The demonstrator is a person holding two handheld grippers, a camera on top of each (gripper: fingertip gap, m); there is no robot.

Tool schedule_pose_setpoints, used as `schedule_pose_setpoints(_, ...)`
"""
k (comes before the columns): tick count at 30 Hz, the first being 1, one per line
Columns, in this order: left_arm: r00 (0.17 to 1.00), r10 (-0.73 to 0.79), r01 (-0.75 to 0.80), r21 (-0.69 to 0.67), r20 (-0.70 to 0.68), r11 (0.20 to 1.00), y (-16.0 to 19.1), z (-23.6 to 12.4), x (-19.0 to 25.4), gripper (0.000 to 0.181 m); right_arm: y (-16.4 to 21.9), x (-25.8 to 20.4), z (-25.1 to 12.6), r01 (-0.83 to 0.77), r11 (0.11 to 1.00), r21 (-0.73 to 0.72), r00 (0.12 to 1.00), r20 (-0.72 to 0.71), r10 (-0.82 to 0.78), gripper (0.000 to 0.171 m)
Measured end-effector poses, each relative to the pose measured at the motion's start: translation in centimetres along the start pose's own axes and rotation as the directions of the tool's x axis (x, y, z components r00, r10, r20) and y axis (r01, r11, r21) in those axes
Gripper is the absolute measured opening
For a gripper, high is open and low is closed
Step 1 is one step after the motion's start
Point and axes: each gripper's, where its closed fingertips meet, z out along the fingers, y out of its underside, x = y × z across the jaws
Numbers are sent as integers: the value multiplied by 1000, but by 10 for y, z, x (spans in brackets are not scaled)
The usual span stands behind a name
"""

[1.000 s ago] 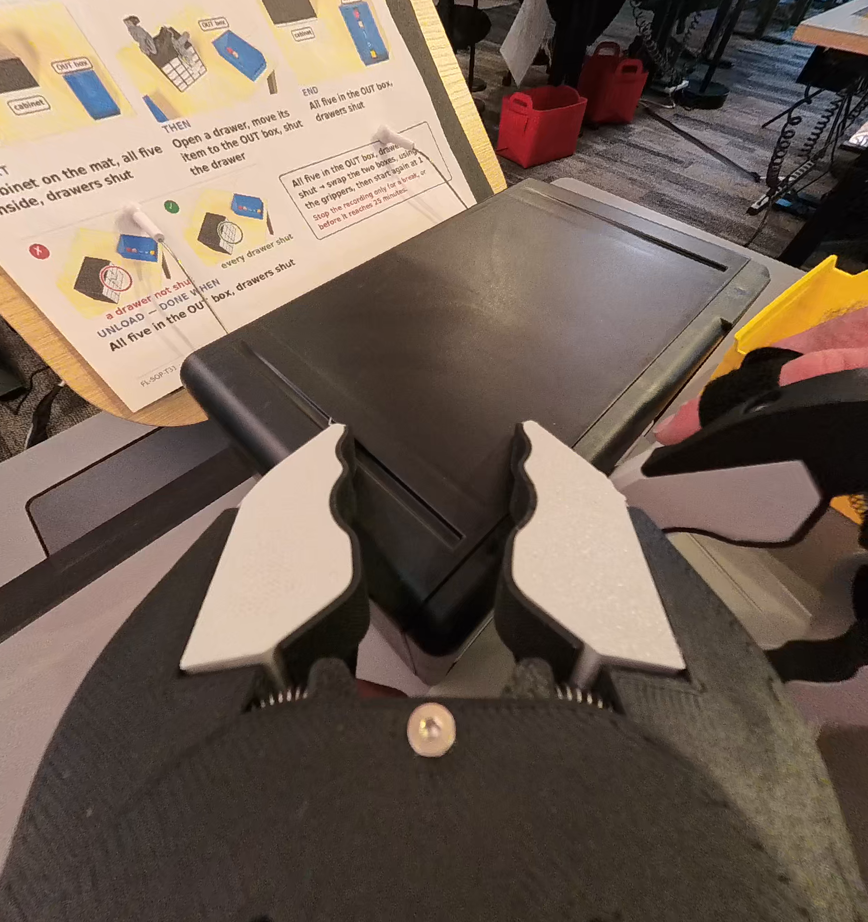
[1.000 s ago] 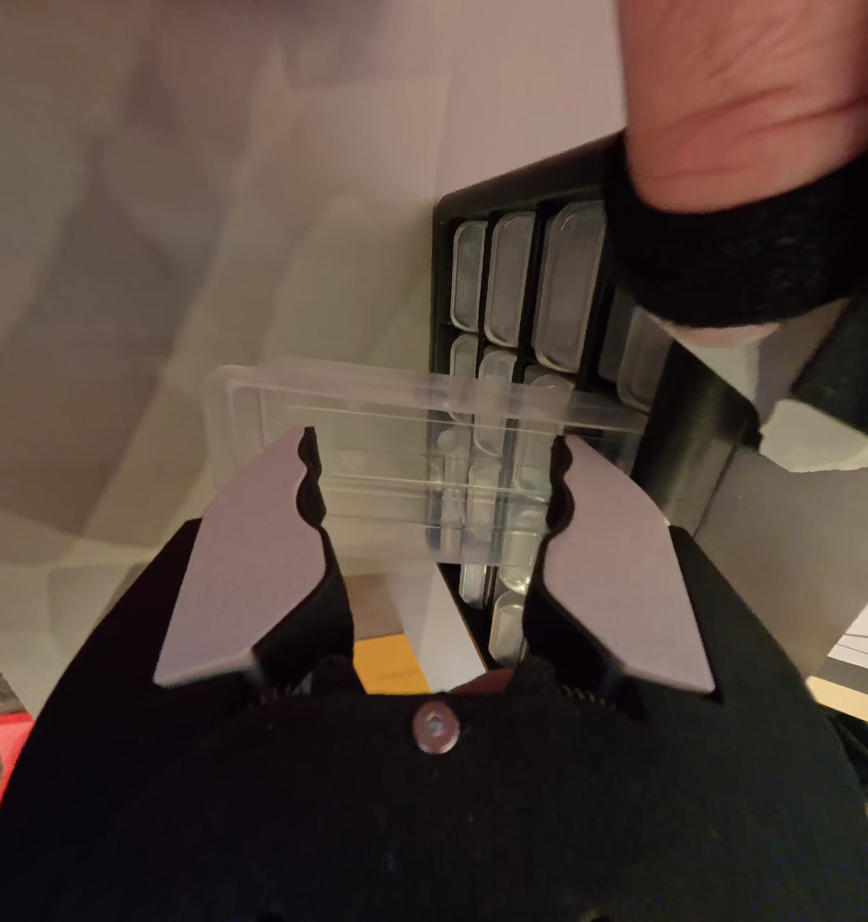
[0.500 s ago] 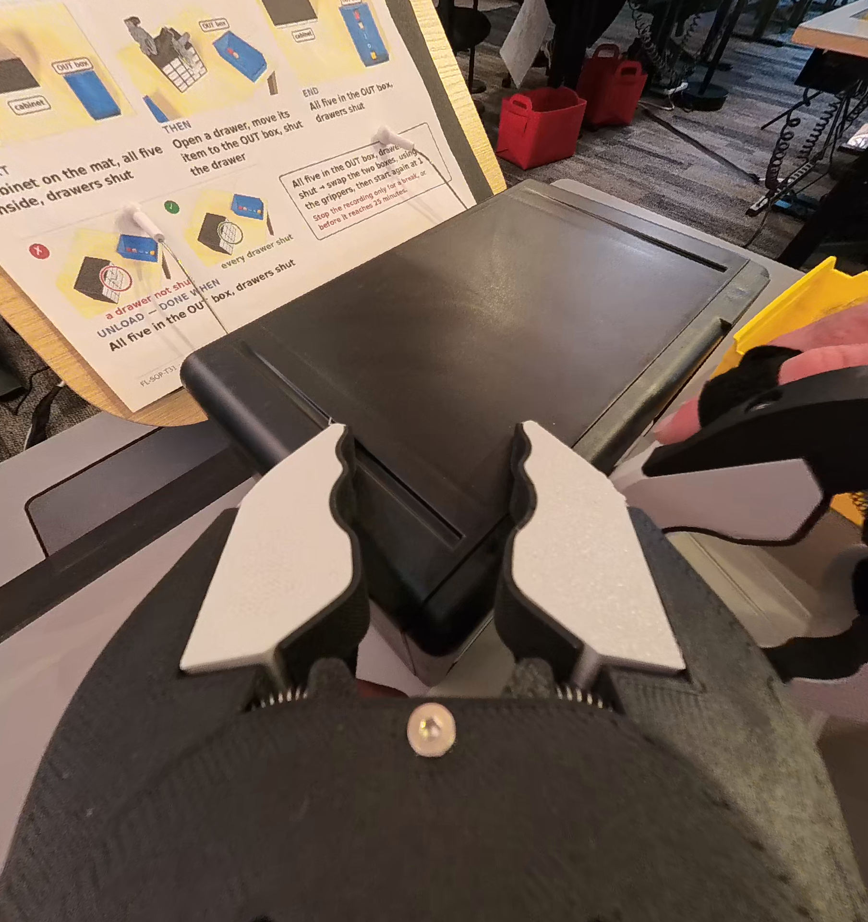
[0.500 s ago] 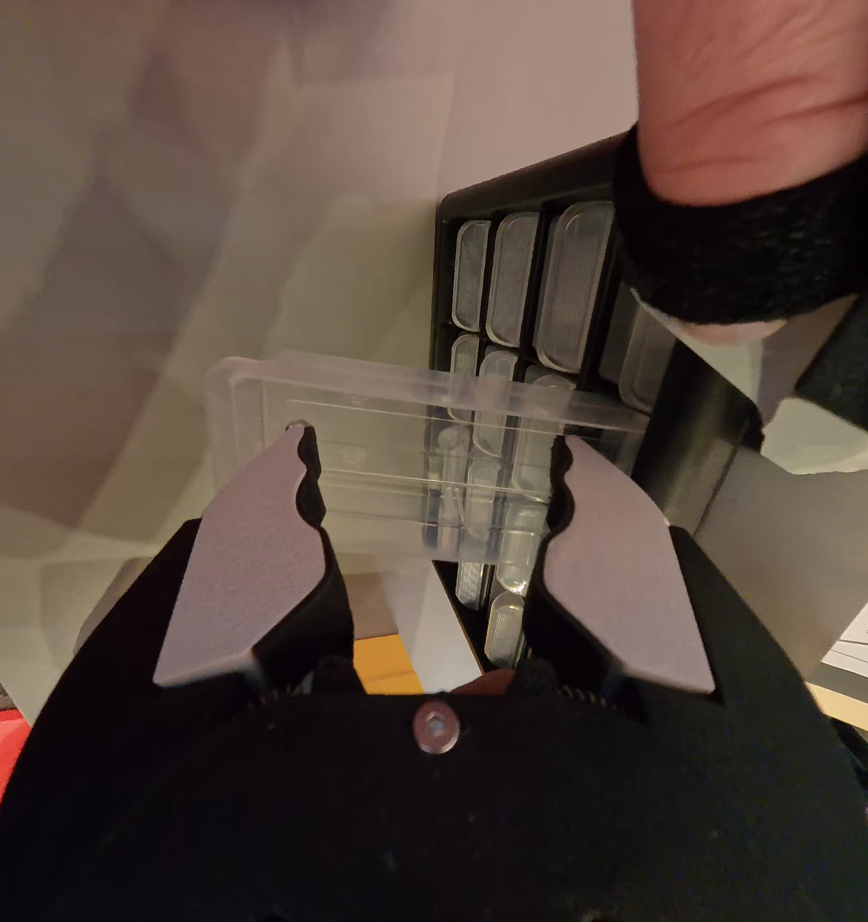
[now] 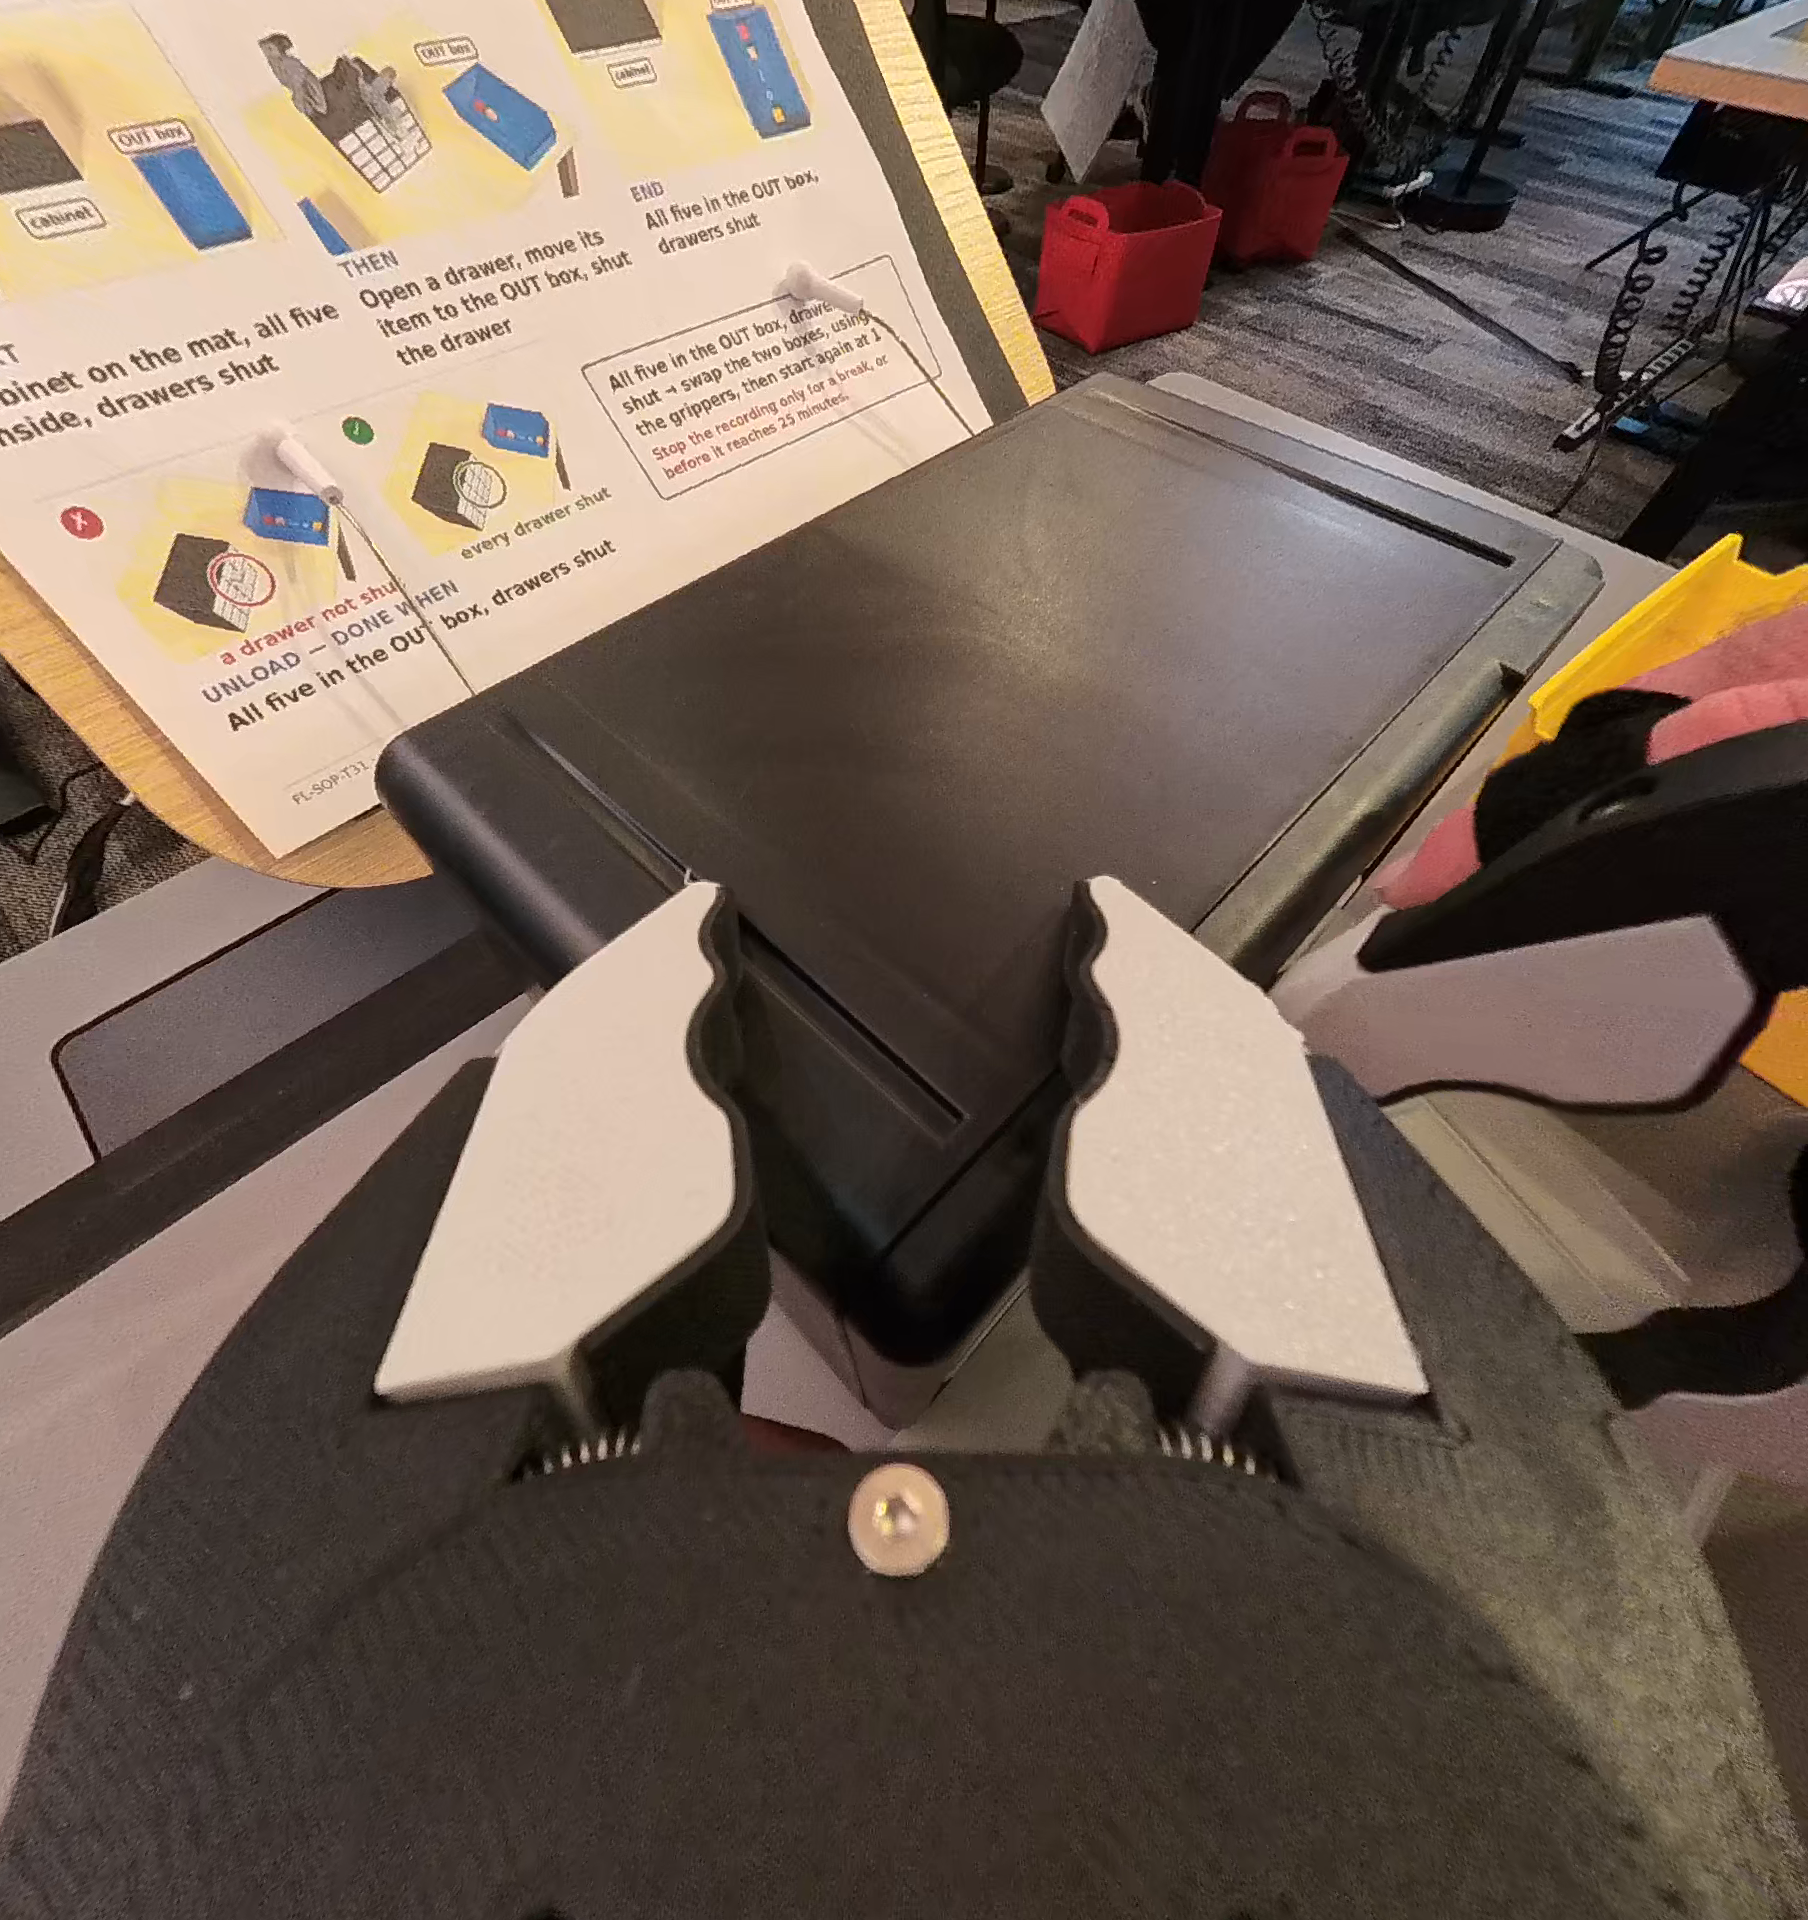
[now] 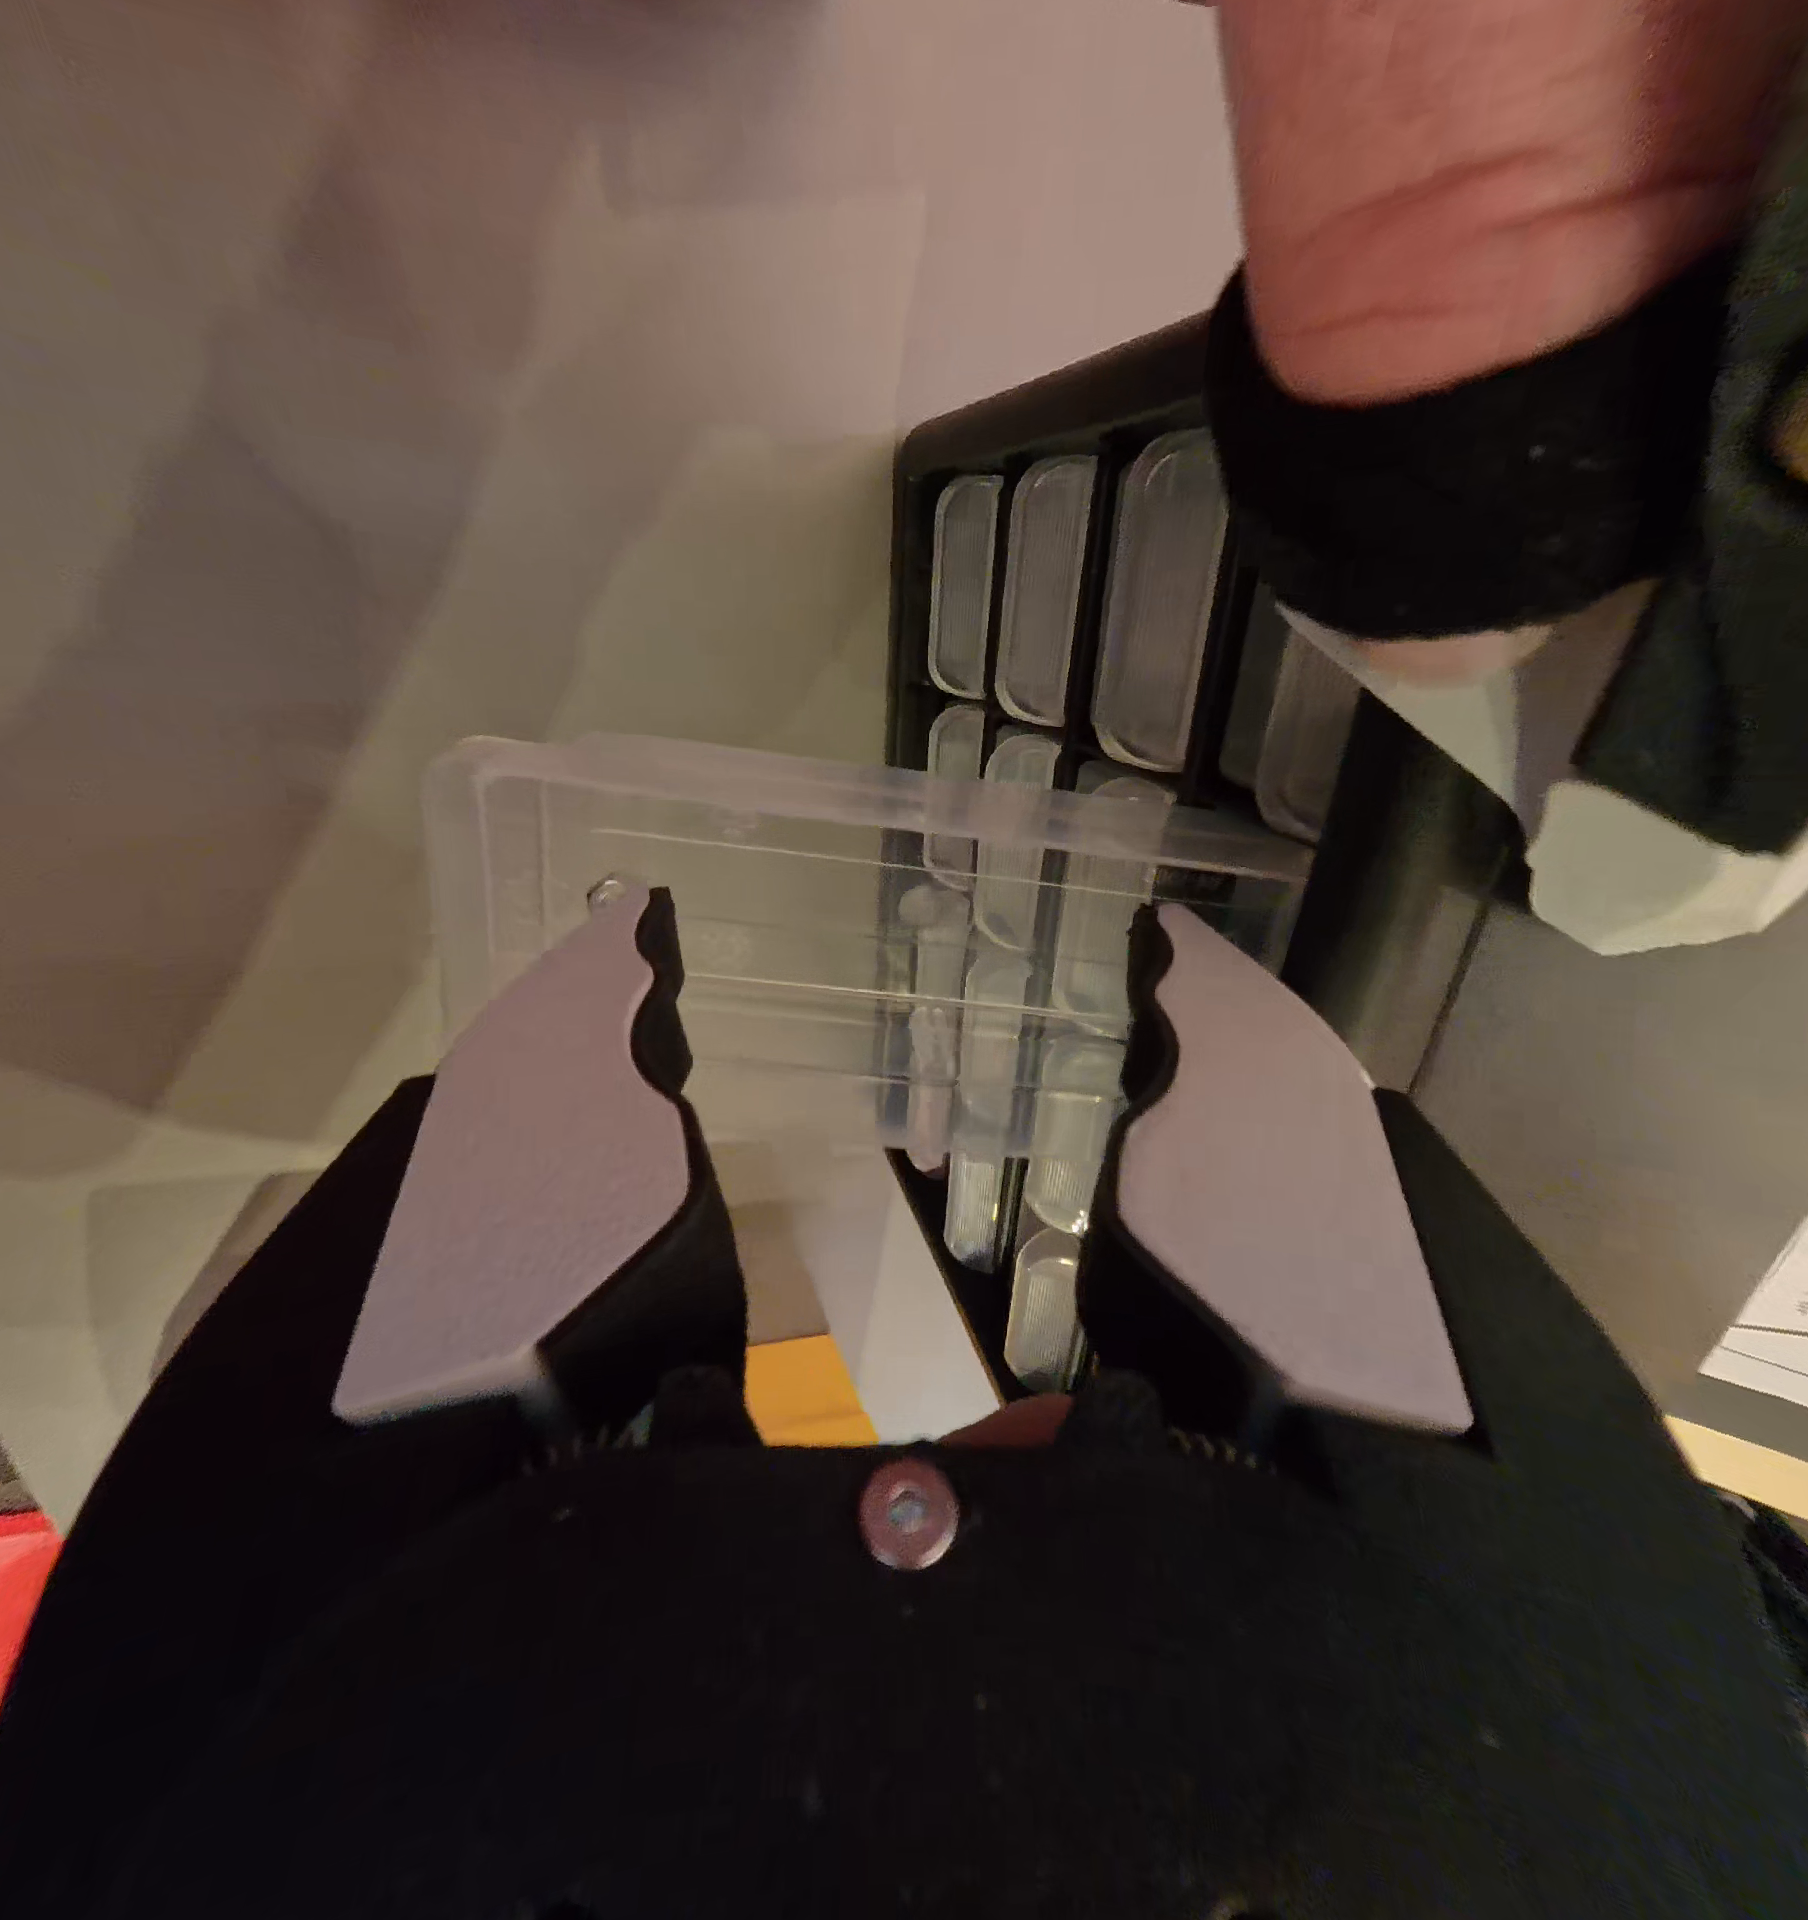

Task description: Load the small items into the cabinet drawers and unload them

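The black cabinet stands on a grey mat. My left gripper is open, its fingers straddling the cabinet's near top corner. In the right wrist view the cabinet front shows rows of shut clear drawers. One clear drawer is pulled far out to the left. My right gripper is open just above this drawer, holding nothing. A small silvery round item shows at the tip of its left finger, seemingly in the drawer. The hand holding the left gripper rests on the cabinet.
An instruction sheet on a wooden board leans behind the cabinet. A yellow bin stands to its right, partly behind the hand and right gripper handle. Red baskets sit on the floor beyond. A paper sheet lies at the right.
The right gripper has edged slightly forward over the open drawer, and the small silvery item has come into view at its fingertip. The left gripper has not moved.
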Motion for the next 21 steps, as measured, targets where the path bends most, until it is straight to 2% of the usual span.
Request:
schedule_pose_setpoints(1,1000,0,0,0,0,1000,0,0,0,61,0,0,-2,-7,1000,6,1000,13,7,81)
schedule_pose_setpoints(3,1000,0,0,0,0,1000,0,0,0,61,0,-3,-2,-16,1000,12,999,41,15,88)
schedule_pose_setpoints(11,1000,0,0,0,0,1000,0,0,0,61,3,-4,6,-8,1000,-28,999,32,8,88)
schedule_pose_setpoints(17,1000,0,0,0,0,1000,0,0,0,61,3,0,5,4,999,-33,1000,2,-4,82)
schedule_pose_setpoints(18,1000,-1,1,0,0,1000,0,0,0,61,4,2,5,8,999,-40,1000,-16,-9,76)
schedule_pose_setpoints(21,1000,-1,1,1,0,1000,0,0,0,61,4,2,6,13,999,-41,1000,-20,-13,80)
